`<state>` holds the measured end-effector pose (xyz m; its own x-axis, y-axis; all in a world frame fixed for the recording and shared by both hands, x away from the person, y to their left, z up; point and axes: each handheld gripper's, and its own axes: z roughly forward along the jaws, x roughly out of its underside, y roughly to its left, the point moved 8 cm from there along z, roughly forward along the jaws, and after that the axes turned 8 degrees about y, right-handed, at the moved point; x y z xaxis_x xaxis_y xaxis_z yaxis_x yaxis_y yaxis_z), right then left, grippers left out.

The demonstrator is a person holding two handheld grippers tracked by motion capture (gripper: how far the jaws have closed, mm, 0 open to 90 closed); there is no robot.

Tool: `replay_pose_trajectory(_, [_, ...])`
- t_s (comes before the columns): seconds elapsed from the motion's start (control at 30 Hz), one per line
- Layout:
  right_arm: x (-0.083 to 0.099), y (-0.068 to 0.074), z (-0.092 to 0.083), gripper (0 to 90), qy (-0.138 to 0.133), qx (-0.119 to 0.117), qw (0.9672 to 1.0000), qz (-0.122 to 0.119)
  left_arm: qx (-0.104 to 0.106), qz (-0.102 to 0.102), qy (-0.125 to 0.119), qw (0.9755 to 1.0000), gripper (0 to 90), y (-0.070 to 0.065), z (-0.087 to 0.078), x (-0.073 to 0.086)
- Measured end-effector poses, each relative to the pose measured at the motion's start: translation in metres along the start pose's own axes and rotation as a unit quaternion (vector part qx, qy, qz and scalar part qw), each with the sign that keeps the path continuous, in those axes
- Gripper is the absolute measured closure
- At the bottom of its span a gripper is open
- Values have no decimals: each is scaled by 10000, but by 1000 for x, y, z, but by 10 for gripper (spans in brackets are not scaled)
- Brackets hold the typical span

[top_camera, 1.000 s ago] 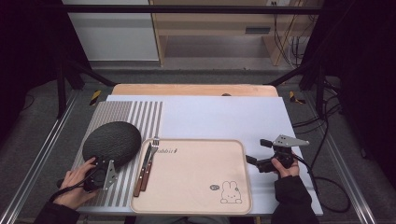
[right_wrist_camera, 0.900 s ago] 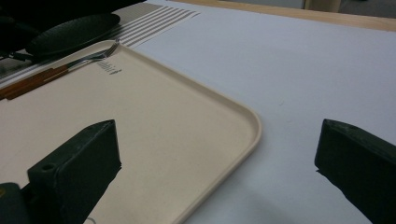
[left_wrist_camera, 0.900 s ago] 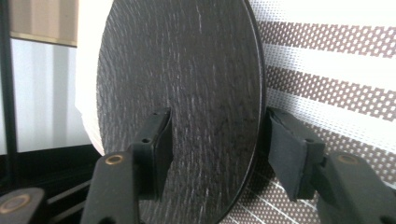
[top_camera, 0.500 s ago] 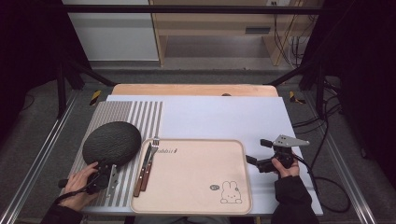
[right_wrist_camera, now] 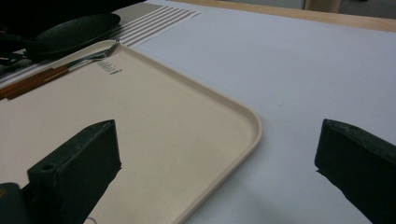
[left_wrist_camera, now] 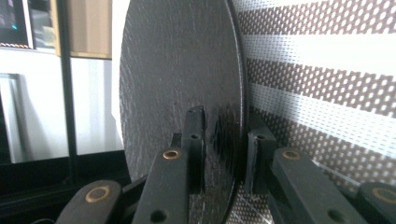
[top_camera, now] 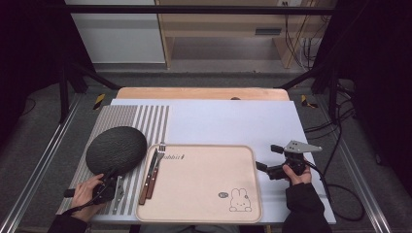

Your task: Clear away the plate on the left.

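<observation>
The person's left hand (top_camera: 86,190) lies low at the near left corner of the table, forearm coming in from the bottom edge, and points the left gripper (top_camera: 112,175) forward and slightly right at the near rim of the black plate (top_camera: 116,149). In the left gripper view the camera is rolled on its side, so the plate (left_wrist_camera: 180,79) stands edge-up between the two black jaws; its rim sits in the narrow gap, one jaw over the textured top and one under it. The jaws have just been closing on this rim, and whether the pads already press it cannot be made out. The plate rests on the striped placemat (top_camera: 131,118), well left of centre.

The right hand (top_camera: 296,174) holds the right gripper (top_camera: 265,162) level, just off the right edge of the beige tray (top_camera: 209,179), its jaws wide apart with nothing between them.

A fork (top_camera: 158,165) and a wooden-handled knife (top_camera: 147,177) lie side by side along the tray's left edge, just beside the plate
</observation>
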<state>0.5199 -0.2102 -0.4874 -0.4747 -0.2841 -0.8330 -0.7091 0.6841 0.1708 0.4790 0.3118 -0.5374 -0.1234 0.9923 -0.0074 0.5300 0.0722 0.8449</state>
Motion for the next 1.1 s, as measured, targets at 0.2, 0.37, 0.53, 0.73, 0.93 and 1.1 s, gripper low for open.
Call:
replay_pose_trajectory(0.2, [0, 0, 0, 3, 4, 1, 10000, -1, -177, 108, -75, 9998, 796, -3, 3, 1])
replay_pose_trajectory(0.37, [0, 0, 1, 3, 2, 7, 10000, -18, -326, 117, -154, 9993, 804, -4, 5, 1])
replay_pose_trajectory(0.53, [0, 0, 1, 3, 10, 6, 10000, -18, -434, 63, -190, 9989, 810, -5, 6, 1])
replay_pose_trajectory(0.73, [0, 0, 1, 3, 3, 3, 10000, -19, -554, 146, -182, 9982, 821, -6, 7, 1])
replay_pose_trajectory(0.93, [0, 1, 1, 3, 13, -8, 10000, -10, -607, 213, -212, 9977, 829, -6, 7, 1])
replay_pose_trajectory(1.1, [1, 0, 2, 3, 23, -3, 10000, -10, -635, 256, -188, 9975, 839, -5, 6, 1])
